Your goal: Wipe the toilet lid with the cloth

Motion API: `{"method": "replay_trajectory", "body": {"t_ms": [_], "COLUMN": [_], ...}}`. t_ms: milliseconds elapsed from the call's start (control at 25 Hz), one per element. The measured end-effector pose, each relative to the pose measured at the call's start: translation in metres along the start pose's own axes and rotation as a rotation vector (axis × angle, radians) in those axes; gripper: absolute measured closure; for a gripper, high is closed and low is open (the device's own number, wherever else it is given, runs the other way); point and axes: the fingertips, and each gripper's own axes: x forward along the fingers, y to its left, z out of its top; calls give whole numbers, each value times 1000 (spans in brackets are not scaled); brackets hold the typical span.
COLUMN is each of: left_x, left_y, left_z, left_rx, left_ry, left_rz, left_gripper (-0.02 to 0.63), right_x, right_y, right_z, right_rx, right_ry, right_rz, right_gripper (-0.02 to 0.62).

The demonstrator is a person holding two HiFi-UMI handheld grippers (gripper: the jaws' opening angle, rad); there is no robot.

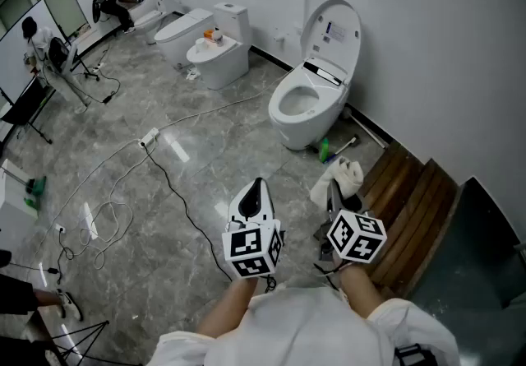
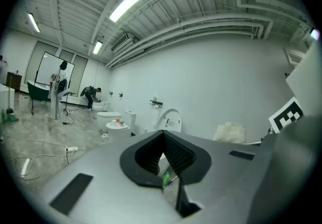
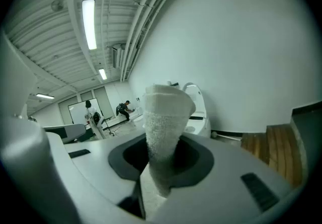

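A grey marbled floor [image 1: 123, 150] fills most of the head view, bounded by a white wall [image 1: 427, 44] on the right. A stepped wooden platform [image 1: 415, 208] lies along the wall's foot at lower right. Ahead stands a white toilet [image 1: 306, 113] with its bowl uncovered. The toilet lid [image 1: 333, 31] is raised upright, leaning back towards the wall. Further off, along the same wall, stand two more toilets [image 1: 205, 44], and two people are at the far left end of the room.

The person's forearms reach in from the bottom edge, each carrying a gripper topped with a marker cube. The left gripper [image 1: 257, 185] hangs over bare floor, well apart from the toilet. In the left gripper view, the left gripper [image 2: 162, 135] has its jaws clenched together with nothing in them. The right gripper [image 1: 333, 192] is just beside the platform's near edge, also short of the toilet. In its own view, the right gripper [image 3: 161, 155] has its jaws clamped on the cloth [image 3: 165, 112].

The cloth [image 1: 340, 176], white and bunched, sticks out past the jaw tips towards the toilet without touching it. A black cable [image 1: 168, 179] trails over the floor to the left gripper's left. A small green object, perhaps a bottle [image 1: 325, 150], lies at the toilet's base.
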Motion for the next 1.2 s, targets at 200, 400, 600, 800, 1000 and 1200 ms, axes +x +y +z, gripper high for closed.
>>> {"method": "replay_trajectory", "body": {"t_ms": [200, 400, 600, 800, 1000, 1200], "left_x": [27, 69, 123, 192, 262, 315], "left_y": [14, 19, 24, 31, 34, 44], "left_z": [1, -5, 0, 14, 25, 32], "left_rx": [-7, -21, 1, 18, 38, 43], "left_ry": [-3, 12, 26, 30, 30, 49], "left_rz": [-4, -7, -20, -21, -22, -18], "left_gripper": [603, 603, 603, 603, 603, 603], "right_x": [22, 59, 122, 185, 249, 293], "right_y": [-30, -29, -23, -28, -50, -60], "right_z": [-4, 13, 31, 58, 83, 105], "right_rx": [37, 12, 31, 44, 66, 86], "right_ry": [30, 21, 28, 30, 39, 32], "right_rz": [-75, -67, -32, -16, -17, -26], "right_gripper": [508, 508, 508, 508, 508, 508]}}
